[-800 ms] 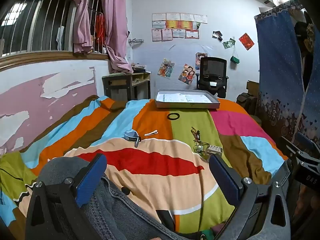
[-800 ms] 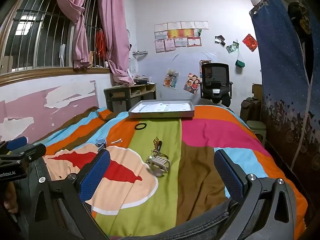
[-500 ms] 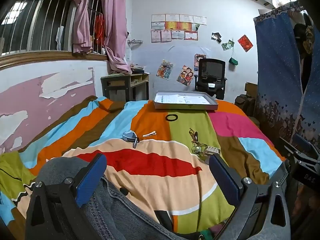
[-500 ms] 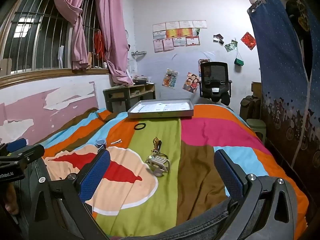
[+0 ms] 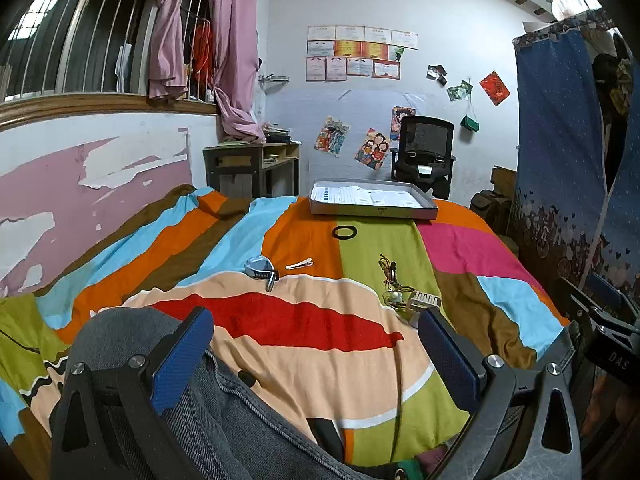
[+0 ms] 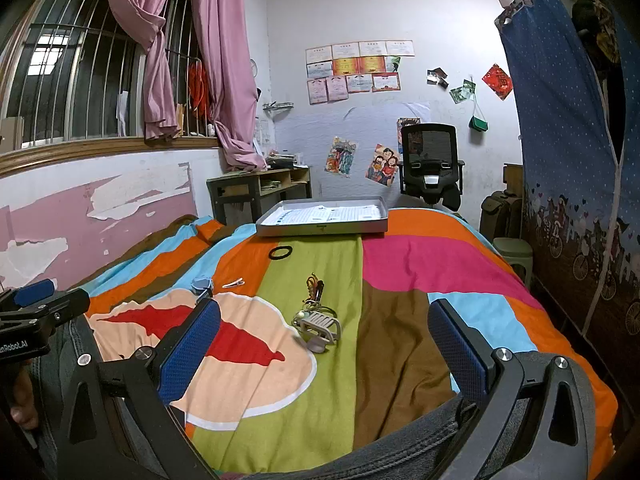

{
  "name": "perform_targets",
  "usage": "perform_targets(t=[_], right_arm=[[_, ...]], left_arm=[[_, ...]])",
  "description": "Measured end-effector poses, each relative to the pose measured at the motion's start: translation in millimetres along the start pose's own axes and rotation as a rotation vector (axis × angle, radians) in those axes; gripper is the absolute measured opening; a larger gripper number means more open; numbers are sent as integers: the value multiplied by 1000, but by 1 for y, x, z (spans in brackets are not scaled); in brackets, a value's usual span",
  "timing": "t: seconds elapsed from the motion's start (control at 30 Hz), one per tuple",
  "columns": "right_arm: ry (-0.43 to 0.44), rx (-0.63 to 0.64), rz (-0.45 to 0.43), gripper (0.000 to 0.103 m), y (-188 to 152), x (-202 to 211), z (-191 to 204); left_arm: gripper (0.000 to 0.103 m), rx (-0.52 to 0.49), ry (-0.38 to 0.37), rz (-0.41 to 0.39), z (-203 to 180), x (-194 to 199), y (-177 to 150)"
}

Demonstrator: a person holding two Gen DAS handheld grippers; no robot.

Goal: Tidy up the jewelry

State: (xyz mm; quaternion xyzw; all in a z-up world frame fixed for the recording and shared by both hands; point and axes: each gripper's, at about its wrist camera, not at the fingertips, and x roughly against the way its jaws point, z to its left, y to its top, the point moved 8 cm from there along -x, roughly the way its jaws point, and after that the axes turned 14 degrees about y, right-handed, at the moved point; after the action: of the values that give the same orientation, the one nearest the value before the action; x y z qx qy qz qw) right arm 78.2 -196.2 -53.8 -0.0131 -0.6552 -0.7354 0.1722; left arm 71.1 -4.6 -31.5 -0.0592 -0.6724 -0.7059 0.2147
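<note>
On a striped bedspread lie a black ring band [image 5: 344, 232] [image 6: 279, 252], a white hair clip [image 5: 299, 265] [image 6: 233, 283], a blue-grey watch [image 5: 261, 267] [image 6: 201, 283], a brown and gold tangle of jewelry [image 5: 390, 280] [image 6: 314, 289] and a white claw clip [image 5: 425, 302] [image 6: 322, 330]. A grey tray [image 5: 374, 211] [image 6: 320, 230] lined with paper stands at the far end of the bed. My left gripper [image 5: 314, 354] and right gripper [image 6: 324, 350] both hang open and hold nothing, low at the near end over a person's denim-clad knees.
A peeling pink and white wall runs along the left. Beyond the bed stand a wooden desk [image 5: 256, 168], a black office chair [image 5: 426, 152] and a blue curtain [image 5: 560, 160] on the right. A green stool [image 6: 514, 256] sits beside the bed.
Both wrist views have shifted only slightly. Nothing on the bed has moved, and both grippers stay open.
</note>
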Motion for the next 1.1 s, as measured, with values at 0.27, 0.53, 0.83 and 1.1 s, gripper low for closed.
perform_targets(t=[0.27,0.53,0.83,1.1], right_arm=[[9,4,0,102,1,3,-2],[5,-1,0,102,-2,2,-1],[5,1,0,102,-2,2,-1],[6,0,-2,102,-2,3,-1]], left_arm=[[103,4,-2,1,4,5,5],[103,9,-4,6,5,3,5],[103,11,-4,6,6,3,5],[103,12,-3,9,8,5,7]])
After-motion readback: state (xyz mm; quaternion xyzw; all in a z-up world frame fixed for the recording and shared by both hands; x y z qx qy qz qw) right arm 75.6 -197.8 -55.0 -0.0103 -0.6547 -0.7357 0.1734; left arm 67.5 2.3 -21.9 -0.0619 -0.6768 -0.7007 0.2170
